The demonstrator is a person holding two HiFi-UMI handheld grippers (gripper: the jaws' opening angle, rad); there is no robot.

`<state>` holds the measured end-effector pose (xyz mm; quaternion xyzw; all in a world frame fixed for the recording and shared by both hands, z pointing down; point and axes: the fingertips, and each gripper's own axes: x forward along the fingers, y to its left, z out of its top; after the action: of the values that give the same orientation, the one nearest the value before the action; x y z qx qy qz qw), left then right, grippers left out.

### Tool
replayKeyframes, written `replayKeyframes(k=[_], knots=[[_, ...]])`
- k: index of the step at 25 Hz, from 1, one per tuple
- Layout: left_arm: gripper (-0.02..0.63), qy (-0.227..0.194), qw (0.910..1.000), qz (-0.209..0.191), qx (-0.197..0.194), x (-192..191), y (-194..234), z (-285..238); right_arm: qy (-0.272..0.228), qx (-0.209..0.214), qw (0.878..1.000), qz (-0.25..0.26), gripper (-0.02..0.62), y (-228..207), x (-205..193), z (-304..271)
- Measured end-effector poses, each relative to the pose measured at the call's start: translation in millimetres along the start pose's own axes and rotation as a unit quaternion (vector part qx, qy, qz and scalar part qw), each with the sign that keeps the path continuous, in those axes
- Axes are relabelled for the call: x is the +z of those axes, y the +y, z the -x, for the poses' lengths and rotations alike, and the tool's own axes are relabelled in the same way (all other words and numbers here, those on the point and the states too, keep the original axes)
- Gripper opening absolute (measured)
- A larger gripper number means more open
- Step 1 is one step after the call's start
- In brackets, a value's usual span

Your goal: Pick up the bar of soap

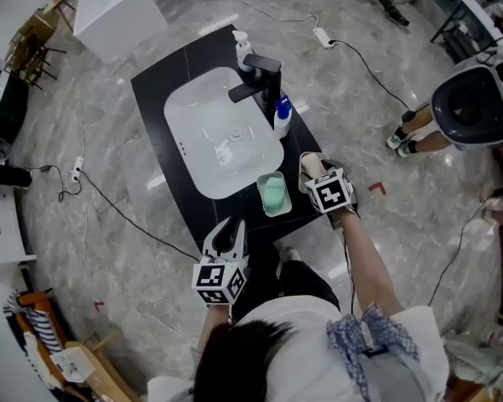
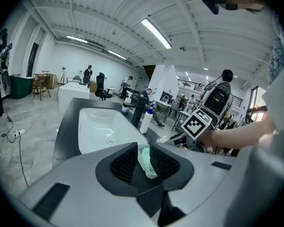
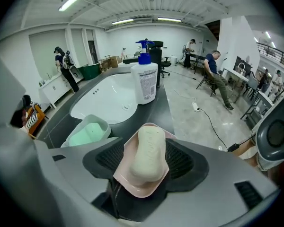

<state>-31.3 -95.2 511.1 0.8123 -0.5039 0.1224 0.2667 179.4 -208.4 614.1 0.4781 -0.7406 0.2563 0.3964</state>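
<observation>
1. Left gripper [image 1: 229, 233]: jaws apart, gripping nothing, at black counter's [image 1: 163, 82] front edge.
2. Green dish [image 1: 273, 193] on counter, at white sink's [image 1: 183, 145] near-right corner.
3. Right gripper [image 3: 144, 150]: jaws spread wide either side of pink dish [image 3: 132, 186]; cream bar of soap [image 3: 149, 155] lies in it.

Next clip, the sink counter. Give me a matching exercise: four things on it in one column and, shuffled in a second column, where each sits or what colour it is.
Column one
1. cream soap bar
2. green soap
3. pump bottle
4. faucet

Column two
A. black, at the edge of the sink
B. white with a blue top
C. on the pink dish
D. in the pale tray beside the sink

Pairs: 1-C; 2-D; 3-B; 4-A
</observation>
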Motion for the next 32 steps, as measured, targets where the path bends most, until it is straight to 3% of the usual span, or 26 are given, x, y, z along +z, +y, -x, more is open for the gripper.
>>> replayKeyframes(k=[10,24,32], knots=[[0.084,0.004,0.9999,-0.01,-0.006,5.0,14.1,-4.3,0.048,-0.025,0.998,-0.013,0.265,-10.2,-13.7,-21.6],[0.084,-0.02,0.9988,0.014,-0.042,11.7,23.5,-5.8,0.059,0.0,0.998,-0.024,0.236,-10.5,-9.5,-27.6],[0.084,-0.022,0.9989,0.022,-0.035,14.0,36.5,-9.0,0.086,0.002,0.996,-0.036,0.223,-13.4,-9.1,-29.7]])
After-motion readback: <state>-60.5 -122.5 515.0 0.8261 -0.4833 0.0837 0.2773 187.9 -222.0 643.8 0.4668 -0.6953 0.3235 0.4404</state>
